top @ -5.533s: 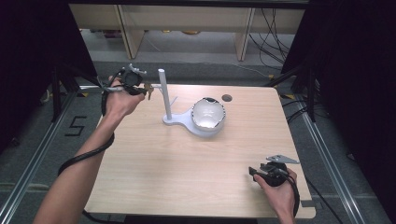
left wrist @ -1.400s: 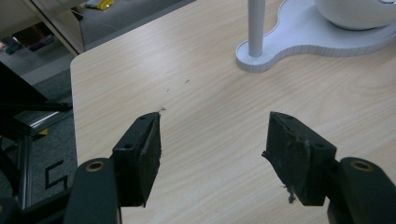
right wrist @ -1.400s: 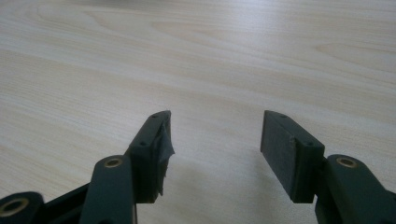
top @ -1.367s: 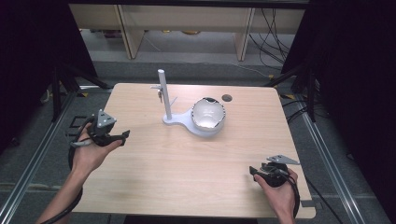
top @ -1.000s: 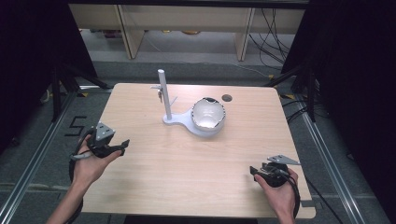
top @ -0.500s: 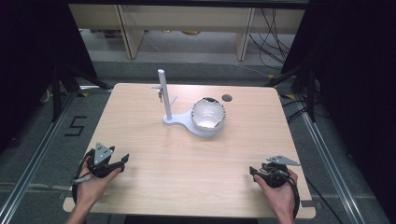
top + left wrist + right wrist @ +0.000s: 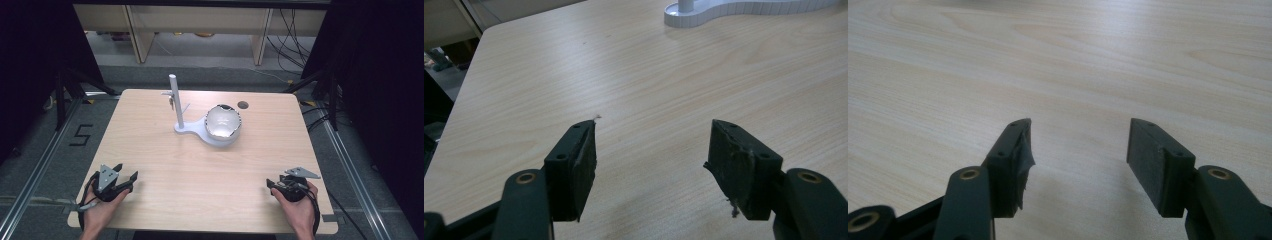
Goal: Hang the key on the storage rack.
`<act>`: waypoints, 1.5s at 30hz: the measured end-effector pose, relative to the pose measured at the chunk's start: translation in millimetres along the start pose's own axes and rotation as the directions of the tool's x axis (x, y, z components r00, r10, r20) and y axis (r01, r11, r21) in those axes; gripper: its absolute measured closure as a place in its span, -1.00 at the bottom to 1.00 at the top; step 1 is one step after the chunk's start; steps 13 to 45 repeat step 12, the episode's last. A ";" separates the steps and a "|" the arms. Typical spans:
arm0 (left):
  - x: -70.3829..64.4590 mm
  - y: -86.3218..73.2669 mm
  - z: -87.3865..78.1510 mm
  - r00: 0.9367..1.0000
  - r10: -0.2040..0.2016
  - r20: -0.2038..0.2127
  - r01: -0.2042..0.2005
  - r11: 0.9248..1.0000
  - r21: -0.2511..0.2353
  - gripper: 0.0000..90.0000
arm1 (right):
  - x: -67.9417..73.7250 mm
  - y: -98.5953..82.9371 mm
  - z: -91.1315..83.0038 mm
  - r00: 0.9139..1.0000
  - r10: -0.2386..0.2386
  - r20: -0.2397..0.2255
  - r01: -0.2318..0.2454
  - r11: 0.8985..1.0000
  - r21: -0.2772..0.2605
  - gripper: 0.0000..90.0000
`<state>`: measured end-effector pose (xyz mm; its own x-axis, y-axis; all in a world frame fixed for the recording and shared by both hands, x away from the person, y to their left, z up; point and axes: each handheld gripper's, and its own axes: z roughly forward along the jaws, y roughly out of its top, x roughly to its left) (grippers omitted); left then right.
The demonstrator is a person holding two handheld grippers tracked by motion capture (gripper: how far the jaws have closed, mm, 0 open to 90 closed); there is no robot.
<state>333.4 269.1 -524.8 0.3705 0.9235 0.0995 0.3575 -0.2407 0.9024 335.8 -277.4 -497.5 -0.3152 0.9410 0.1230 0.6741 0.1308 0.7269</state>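
High view, item one: white stand (image 7: 186,127), a post rising from a flat base that also carries a round reflective bowl (image 7: 223,122), set past table centre toward 12 o'clock; something small hangs from a peg on the post, too small for me to name. Item two: left gripper (image 7: 125,176) at 7 o'clock near the front edge, jaws spread wide, holding nothing; in the left gripper view the stand's base (image 7: 744,9) lies well ahead. Item three: right gripper (image 7: 271,184) at 5 o'clock, jaws likewise wide and empty. Item four: wooden table (image 7: 150,150), small dark hole (image 7: 243,105) beyond the bowl. Risk, my judgement: a careless reach could clip the post and tip or slide the stand.
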 end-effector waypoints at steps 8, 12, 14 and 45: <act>-1.2 -0.7 -0.4 1.000 0.000 -0.004 0.000 1.000 -0.015 -0.20 | -0.4 -2.7 -1.3 1.000 -0.019 0.019 0.019 1.000 -0.022 -0.01; -0.4 -0.6 -0.9 1.000 -0.009 -0.008 0.009 1.000 -0.008 -0.22 | -0.5 -3.8 -3.4 1.000 -0.010 0.011 0.010 0.999 -0.045 -0.01; -0.4 -0.6 -0.9 1.000 -0.009 -0.008 0.009 1.000 -0.008 -0.22 | -0.5 -3.8 -3.4 1.000 -0.010 0.011 0.010 0.999 -0.045 -0.01; -0.4 -0.6 -0.9 1.000 -0.009 -0.008 0.009 1.000 -0.008 -0.22 | -0.5 -3.8 -3.4 1.000 -0.010 0.011 0.010 0.999 -0.045 -0.01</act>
